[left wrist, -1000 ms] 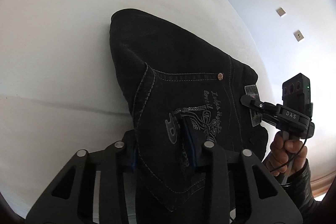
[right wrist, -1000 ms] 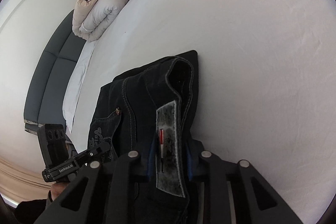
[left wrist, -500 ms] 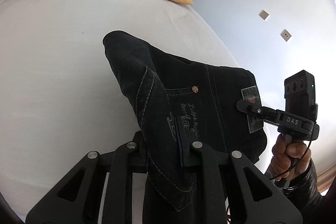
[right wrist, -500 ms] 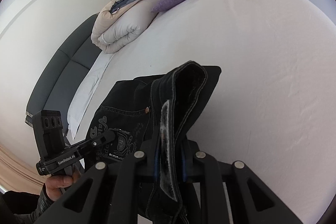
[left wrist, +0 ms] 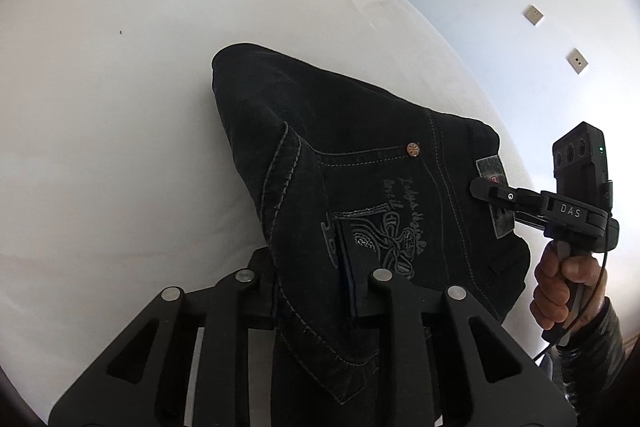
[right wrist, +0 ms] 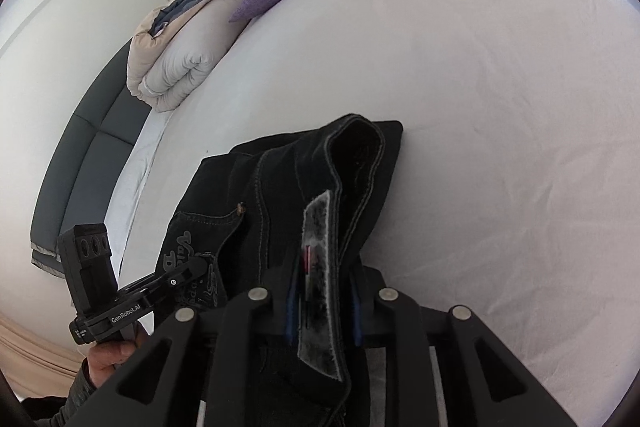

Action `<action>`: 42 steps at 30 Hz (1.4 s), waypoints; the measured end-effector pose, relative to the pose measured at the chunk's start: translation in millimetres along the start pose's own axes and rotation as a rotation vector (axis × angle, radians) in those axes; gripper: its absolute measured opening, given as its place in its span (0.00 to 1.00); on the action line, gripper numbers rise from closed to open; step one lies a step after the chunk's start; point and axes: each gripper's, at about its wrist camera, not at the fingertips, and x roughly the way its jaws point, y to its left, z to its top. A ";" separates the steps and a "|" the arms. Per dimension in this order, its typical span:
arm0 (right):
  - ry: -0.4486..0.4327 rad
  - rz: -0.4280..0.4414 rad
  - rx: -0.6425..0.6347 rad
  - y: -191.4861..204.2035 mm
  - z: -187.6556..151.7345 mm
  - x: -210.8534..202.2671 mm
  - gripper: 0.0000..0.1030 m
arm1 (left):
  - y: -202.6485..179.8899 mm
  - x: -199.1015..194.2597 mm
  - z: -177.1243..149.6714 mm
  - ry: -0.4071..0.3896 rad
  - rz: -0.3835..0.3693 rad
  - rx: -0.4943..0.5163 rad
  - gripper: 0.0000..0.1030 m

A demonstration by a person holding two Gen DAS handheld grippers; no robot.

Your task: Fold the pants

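Both grippers pinch the waistband end of the black denim pants (left wrist: 360, 163), lifted above the white bed sheet (left wrist: 100, 127).

The left gripper (left wrist: 316, 291) is clamped on the pocket side and the right gripper (right wrist: 324, 303) on the grey-patch side, probably so the waist stays spread while it is carried over. The far fold rests on the sheet toward twelve o'clock. The legs are hidden; how many layers each jaw pair holds, I cannot tell.

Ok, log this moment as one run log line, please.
step: fold pants | left tool: shut on black jeans | right tool: shut on black jeans waistband | surface: white bed
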 end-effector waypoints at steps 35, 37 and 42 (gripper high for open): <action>-0.932 -0.352 -0.291 188.8 -163.4 -286.3 1.00 | -183.1 -301.0 -164.3 -0.878 0.584 0.274 1.00; -1.007 -0.356 -0.310 202.0 -173.2 -311.8 1.00 | -181.6 -313.4 -166.6 -0.883 0.572 0.211 1.00; -1.130 -0.401 -0.415 232.8 -197.8 -350.7 1.00 | -176.1 -316.2 -169.3 -0.804 0.563 0.160 1.00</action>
